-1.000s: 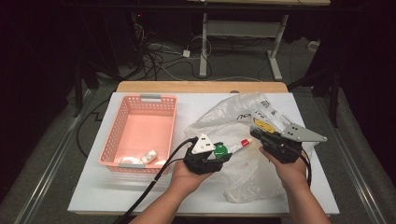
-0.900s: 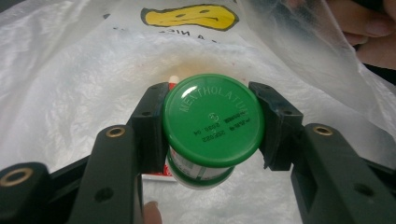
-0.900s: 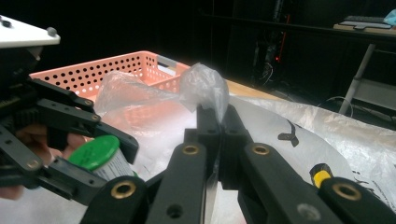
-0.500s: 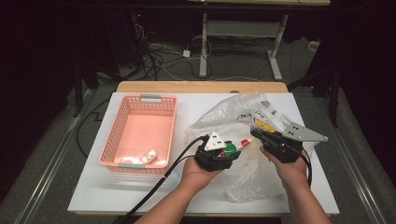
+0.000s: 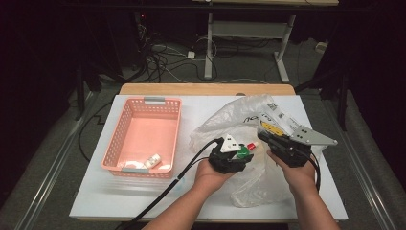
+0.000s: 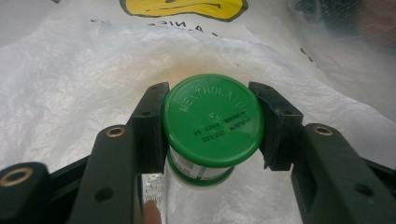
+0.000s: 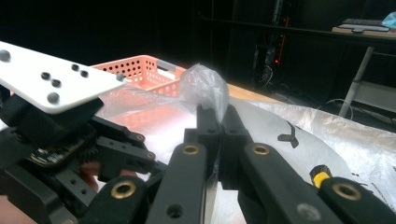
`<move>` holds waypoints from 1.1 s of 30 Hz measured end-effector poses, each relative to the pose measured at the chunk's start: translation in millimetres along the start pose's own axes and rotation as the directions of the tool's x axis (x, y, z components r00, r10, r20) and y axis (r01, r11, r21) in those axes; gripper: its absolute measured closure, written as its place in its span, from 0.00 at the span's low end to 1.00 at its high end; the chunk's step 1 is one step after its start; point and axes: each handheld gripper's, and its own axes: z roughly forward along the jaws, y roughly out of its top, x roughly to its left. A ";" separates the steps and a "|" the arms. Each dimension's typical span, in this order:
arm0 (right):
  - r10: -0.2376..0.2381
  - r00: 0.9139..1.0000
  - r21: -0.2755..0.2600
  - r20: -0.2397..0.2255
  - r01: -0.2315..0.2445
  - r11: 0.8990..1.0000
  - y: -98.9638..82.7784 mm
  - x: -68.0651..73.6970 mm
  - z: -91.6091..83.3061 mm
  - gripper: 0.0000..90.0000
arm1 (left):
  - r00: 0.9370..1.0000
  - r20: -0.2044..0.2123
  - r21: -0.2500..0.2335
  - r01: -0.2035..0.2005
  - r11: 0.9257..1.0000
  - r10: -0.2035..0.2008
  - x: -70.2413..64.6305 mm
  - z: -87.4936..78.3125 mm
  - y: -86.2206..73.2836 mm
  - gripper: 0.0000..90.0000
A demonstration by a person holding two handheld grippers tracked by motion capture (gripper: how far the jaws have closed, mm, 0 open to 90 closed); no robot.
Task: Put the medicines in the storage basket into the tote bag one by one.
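Your left gripper (image 5: 238, 154) sits near the front edge of the table (image 5: 95, 201), a little right of the middle, and its jaws are clamped on a jar (image 6: 211, 126) with a green lid. In the left gripper view the two black pads press the lid from both sides, and the lid faces the camera with raised letters on it. The jar hangs over the plastic bag (image 5: 249, 120), which lies crumpled on the right half of the table.

Just beside it, to the right, your right gripper (image 5: 266, 138) has its jaws together on a fold of the bag. In the right gripper view a small tuft of clear film stands up between the closed pads (image 7: 208, 123), and the left gripper shows at the left of that view. The bag has a yellow print near this gripper.

Farther left, the pink basket (image 5: 119, 139) stands on the left half of the table, reaching toward the far edge. One small white bottle (image 5: 153, 160) lies inside it, at its near wall.
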 end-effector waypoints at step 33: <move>0.004 1.000 -0.001 -0.003 -0.004 1.000 -1.1 -2.8 -1.6 1.00 | 1.000 0.009 0.031 0.014 0.999 -0.014 1.7 58.1 -3.2 0.55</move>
